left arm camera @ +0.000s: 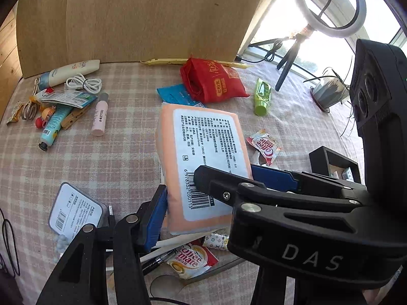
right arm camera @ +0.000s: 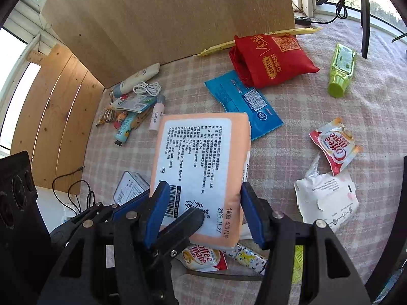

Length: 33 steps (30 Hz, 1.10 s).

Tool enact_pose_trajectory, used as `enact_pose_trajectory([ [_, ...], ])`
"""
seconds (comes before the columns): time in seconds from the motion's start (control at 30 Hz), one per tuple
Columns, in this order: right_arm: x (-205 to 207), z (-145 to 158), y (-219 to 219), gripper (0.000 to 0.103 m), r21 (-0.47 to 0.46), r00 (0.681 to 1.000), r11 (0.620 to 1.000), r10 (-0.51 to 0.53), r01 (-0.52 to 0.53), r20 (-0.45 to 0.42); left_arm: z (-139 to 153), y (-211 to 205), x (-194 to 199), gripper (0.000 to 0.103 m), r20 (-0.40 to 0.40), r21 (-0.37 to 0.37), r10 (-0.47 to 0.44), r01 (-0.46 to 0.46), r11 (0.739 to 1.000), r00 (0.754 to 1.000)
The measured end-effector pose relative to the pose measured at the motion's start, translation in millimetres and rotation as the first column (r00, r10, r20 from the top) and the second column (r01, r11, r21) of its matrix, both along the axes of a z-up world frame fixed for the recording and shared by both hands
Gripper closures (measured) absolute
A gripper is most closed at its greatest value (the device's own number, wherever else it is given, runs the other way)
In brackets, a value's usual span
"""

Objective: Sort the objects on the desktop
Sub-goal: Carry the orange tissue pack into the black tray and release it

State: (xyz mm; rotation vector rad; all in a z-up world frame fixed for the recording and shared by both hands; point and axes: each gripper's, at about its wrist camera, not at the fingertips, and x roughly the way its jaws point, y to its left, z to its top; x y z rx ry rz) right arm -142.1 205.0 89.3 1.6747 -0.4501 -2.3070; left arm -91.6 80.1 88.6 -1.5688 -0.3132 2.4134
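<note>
Tissue pack (right arm camera: 203,167): soft, peach-orange wrap, large white label with black print and barcode facing up, tilted, near end raised over sachets. Red pouch (right arm camera: 269,61) with gold print near the back board, overlapping a flat blue packet (right arm camera: 241,101). Green tube (right arm camera: 340,73), cap toward camera, lies apart to the right. Torn Coffee mate sachet (right arm camera: 335,147) right of the pack. Tubes, white cable, clips clustered far left (left arm camera: 63,101).

Count: 1 orange tissue pack (right arm camera: 203,167), 1 red pouch (right arm camera: 272,61), 1 blue wipes pack (right arm camera: 241,101), 2 Coffee mate sachets (right arm camera: 335,147) (right arm camera: 203,256), 1 green tube (right arm camera: 340,73). Also 1 white cable (right arm camera: 148,89), 1 white lotion tube (right arm camera: 138,77), 1 pink bottle (right arm camera: 156,118), 1 grey tin (right arm camera: 129,185), 1 torn white packet (right arm camera: 328,198). 2 grippers: left gripper (left arm camera: 203,198), right gripper (right arm camera: 203,212).
</note>
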Motion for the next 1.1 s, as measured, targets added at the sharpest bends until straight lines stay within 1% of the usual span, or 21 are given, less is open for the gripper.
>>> enact_pose_trajectory([
  [0.13,14.8,17.5,27.5,0.047,-0.002,0.999,0.999,-0.035,0.035,-0.03,14.4,27.6,5.3,0.056,-0.027,0.006,-0.042,0.042,0.999,0.999],
  [0.33,47.0,33.0,86.3,0.047,-0.008,0.991,0.992,-0.123,0.123,-0.047,27.7,85.6,14.7,0.056,-0.04,0.028,-0.148,0.149,0.988,0.988],
  [0.4,59.8,38.0,108.5,0.047,-0.011,0.986,0.987,-0.158,0.158,-0.053,32.6,107.8,19.4,0.056,-0.045,0.039,-0.19,0.192,0.981,0.981],
  [0.57,99.5,46.3,167.7,0.047,-0.026,0.962,0.963,-0.268,0.267,-0.058,42.5,166.7,35.0,0.056,-0.052,0.067,-0.301,0.305,0.95,0.952],
  [0.67,127.5,50.0,201.5,0.047,-0.02,0.94,0.942,-0.335,0.335,-0.064,45.5,202.8,47.6,0.056,-0.052,0.083,-0.373,0.377,0.923,0.926],
  [0.77,158.5,52.3,233.8,0.047,-0.006,0.915,0.918,-0.397,0.397,-0.071,47.6,239.2,62.2,0.056,-0.054,0.093,-0.444,0.448,0.889,0.894],
  [0.93,209.2,49.7,280.6,0.047,0.002,0.864,0.866,-0.498,0.5,-0.07,43.9,292.6,90.0,0.056,-0.046,0.099,-0.547,0.549,0.83,0.836],
  [1.1,252.1,45.1,311.8,0.047,0.021,0.817,0.818,-0.573,0.575,-0.065,42.7,333.6,115.5,0.056,-0.032,0.12,-0.629,0.628,0.769,0.776],
])
